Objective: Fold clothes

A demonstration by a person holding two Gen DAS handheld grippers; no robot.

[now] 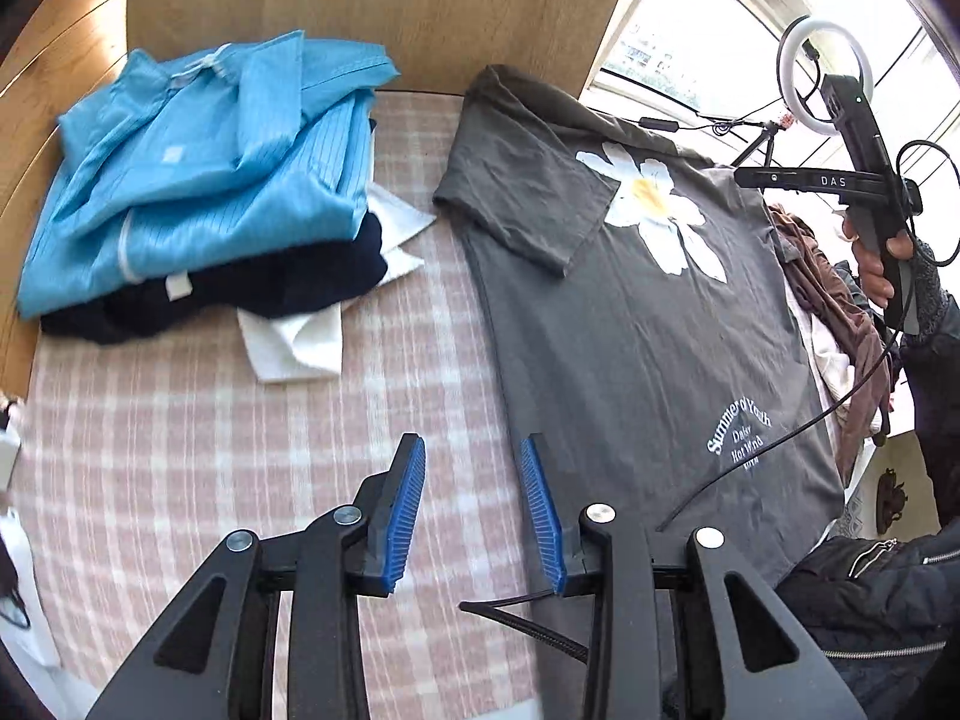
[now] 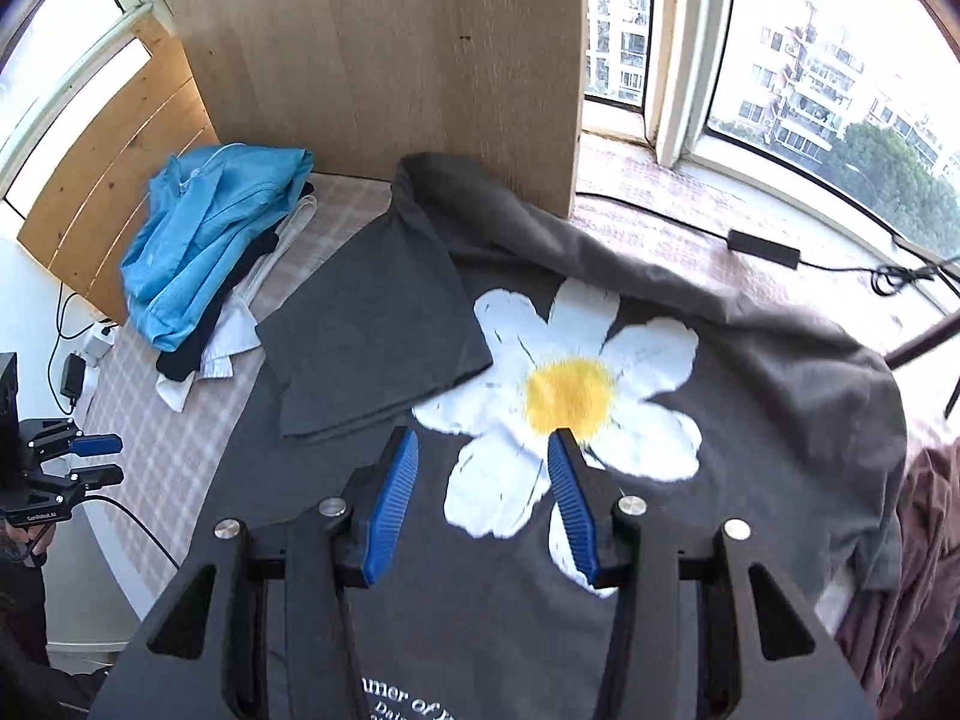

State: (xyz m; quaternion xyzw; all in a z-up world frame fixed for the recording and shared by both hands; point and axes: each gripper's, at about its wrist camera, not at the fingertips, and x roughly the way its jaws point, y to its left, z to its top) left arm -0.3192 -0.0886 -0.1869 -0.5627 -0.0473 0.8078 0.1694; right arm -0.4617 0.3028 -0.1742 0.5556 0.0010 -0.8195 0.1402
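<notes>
Grey T-shirt (image 2: 690, 540): spread flat on the checked bed cover (image 1: 240, 480), along its right edge; left sleeve (image 2: 372, 330) folded inward over the chest.
Folded pile (image 1: 198, 180): far left corner.
Left gripper (image 1: 474, 504): wide, empty, over the shirt's left hem.
Right gripper (image 2: 483, 498): wide, empty, above the daisy print (image 2: 576, 396).
Risk: the trailing cable (image 1: 780, 438) lying across the shirt may snag; pinching one layer would drag the sleeve fold open.

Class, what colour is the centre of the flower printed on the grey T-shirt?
Yellow, ringed by white petals; the flower centre shows best in the right wrist view.
</notes>
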